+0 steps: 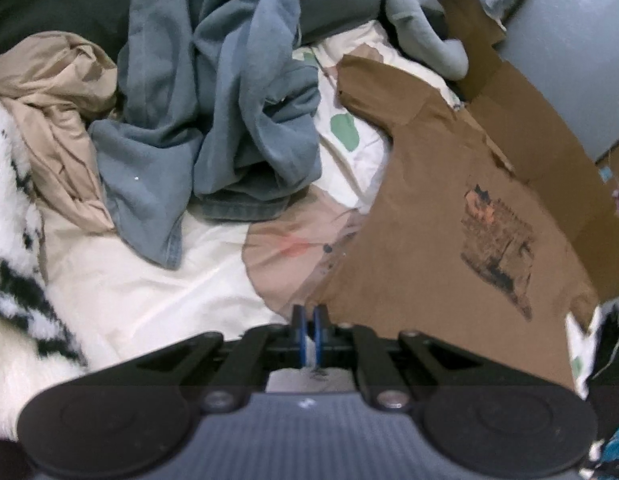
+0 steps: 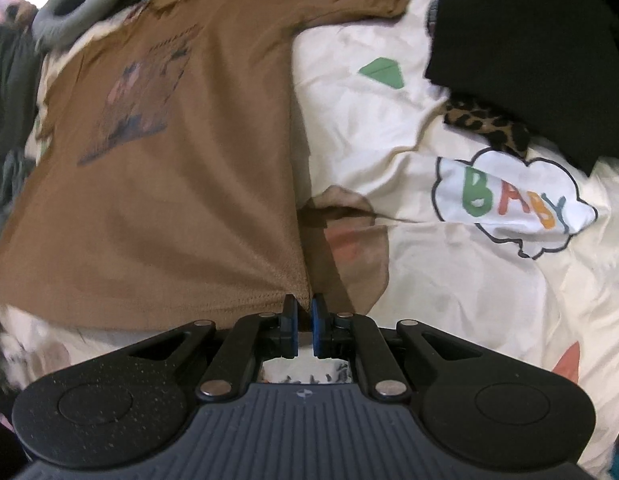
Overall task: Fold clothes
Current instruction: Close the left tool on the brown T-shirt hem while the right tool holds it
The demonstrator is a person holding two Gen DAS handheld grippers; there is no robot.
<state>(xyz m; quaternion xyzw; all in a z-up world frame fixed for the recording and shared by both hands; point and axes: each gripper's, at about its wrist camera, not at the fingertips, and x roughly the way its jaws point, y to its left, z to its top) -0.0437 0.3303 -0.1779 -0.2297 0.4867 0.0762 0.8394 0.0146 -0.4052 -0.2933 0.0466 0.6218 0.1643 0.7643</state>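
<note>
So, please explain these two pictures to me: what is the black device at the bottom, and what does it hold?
Each picture comes from a camera on a hand-held gripper, looking along its two fingers. A person holds one in each hand. The left gripper and right gripper each pinch a bottom corner of the brown T-shirt, spread on a printed bedsheet. Beside it lie unfolded clothes: a blue-grey garment and a beige garment. The right view also shows a black garment.

shirt print (image 1: 499, 246) blurred, unreadable
</note>
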